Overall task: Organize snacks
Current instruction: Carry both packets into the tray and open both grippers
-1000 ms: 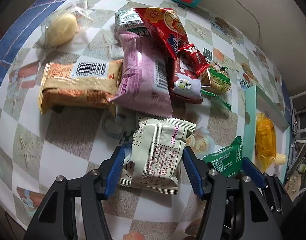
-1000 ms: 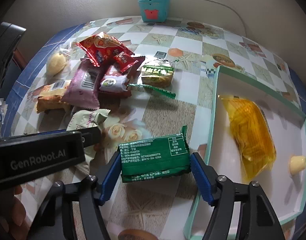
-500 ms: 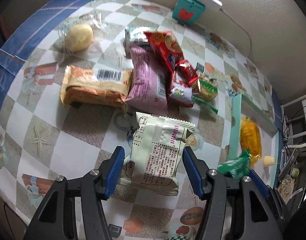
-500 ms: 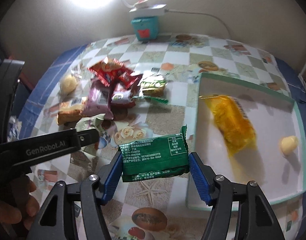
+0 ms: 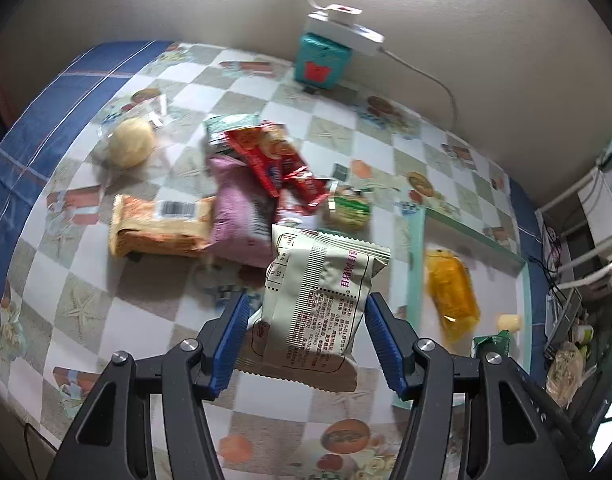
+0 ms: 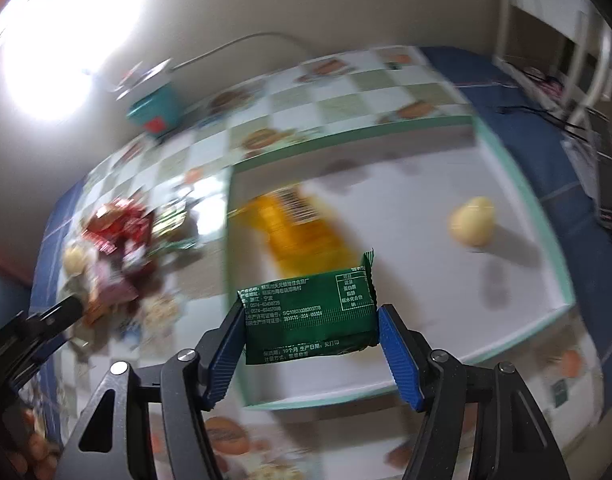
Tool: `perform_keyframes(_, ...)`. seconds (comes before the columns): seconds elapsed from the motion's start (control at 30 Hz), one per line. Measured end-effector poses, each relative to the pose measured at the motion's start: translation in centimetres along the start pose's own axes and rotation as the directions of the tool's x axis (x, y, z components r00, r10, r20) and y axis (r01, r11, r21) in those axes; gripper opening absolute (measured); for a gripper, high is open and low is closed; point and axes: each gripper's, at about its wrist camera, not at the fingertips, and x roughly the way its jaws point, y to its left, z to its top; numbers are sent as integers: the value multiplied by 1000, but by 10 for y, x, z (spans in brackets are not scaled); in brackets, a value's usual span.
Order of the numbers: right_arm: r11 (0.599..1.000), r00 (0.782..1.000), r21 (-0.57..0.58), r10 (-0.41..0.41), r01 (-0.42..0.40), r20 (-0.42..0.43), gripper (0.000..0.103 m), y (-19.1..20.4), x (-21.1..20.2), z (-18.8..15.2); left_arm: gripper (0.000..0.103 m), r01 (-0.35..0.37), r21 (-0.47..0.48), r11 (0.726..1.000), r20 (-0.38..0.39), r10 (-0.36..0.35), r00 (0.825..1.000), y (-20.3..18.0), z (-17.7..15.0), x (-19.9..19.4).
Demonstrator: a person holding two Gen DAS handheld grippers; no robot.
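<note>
My left gripper [image 5: 306,336] is shut on a pale green-white snack packet [image 5: 318,300] and holds it above the table. My right gripper [image 6: 310,340] is shut on a dark green snack packet [image 6: 310,316] and holds it over the near edge of the white tray [image 6: 518,184]. The tray holds an orange packet [image 6: 301,232] and a small yellow snack [image 6: 472,220]. In the left wrist view the tray [image 5: 416,248] lies at the right with the orange packet [image 5: 452,292] in it. A pile of snacks lies on the table: a red packet [image 5: 265,152], a pink packet [image 5: 237,216], an orange-tan packet [image 5: 157,228].
A round yellow snack in clear wrap [image 5: 131,146] lies at the far left of the checked tablecloth [image 5: 85,312]. A teal box [image 5: 324,60] with a white power strip stands by the wall. A small green packet [image 5: 348,208] lies beside the pile. A white rack [image 5: 586,240] stands right of the table.
Both grippers have risen with their packets. The right gripper has swung right, from beside the tray to over it. The left gripper has lifted the pale packet off the table.
</note>
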Motion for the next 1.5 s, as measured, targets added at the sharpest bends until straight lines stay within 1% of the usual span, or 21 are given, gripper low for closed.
perform_keyframes(0.17,991,998,115,-67,65,11,69,-43,-2,8,62,-1,81,997,-1,1,1000,-33,-7,3)
perform_keyframes(0.3,971,993,218,-112,99,49,69,-75,-11,12,62,1,158,987,0,-1,1000,-60,-14,6)
perform_keyframes(0.47,943,984,305,-161,130,77,69,-104,-20,16,62,13,239,971,2,-14,1000,-93,-25,9)
perform_keyframes(0.57,925,978,348,-193,155,78,69,-121,-22,16,62,27,276,961,-10,-25,1000,-108,-33,13)
perform_keyframes(0.7,901,971,390,-231,188,66,69,-138,-22,14,62,37,343,939,-20,-32,999,-133,-45,20)
perform_keyframes(0.83,887,969,416,-241,201,46,69,-150,-17,13,62,50,393,918,-25,-43,999,-154,-51,30)
perform_keyframes(0.93,887,970,414,-241,206,34,69,-153,-12,13,62,61,419,906,-34,-51,998,-163,-55,37)
perform_keyframes(1.03,889,973,410,-232,205,18,69,-154,-6,13,62,70,426,902,-49,-54,997,-167,-57,45)
perform_keyframes(1.13,892,975,404,-221,202,0,69,-153,0,13,62,77,444,893,-64,-55,996,-172,-61,51)
perform_keyframes(1.27,895,977,400,-212,199,-11,69,-152,4,12,62,76,473,878,-87,-40,995,-180,-69,61)
perform_keyframes(1.4,896,977,396,-213,201,-15,69,-151,5,13,62,60,507,860,-94,-15,996,-186,-78,68)
perform_keyframes(1.5,896,977,396,-211,202,-20,69,-151,5,13,62,60,513,856,-95,-13,995,-187,-80,69)
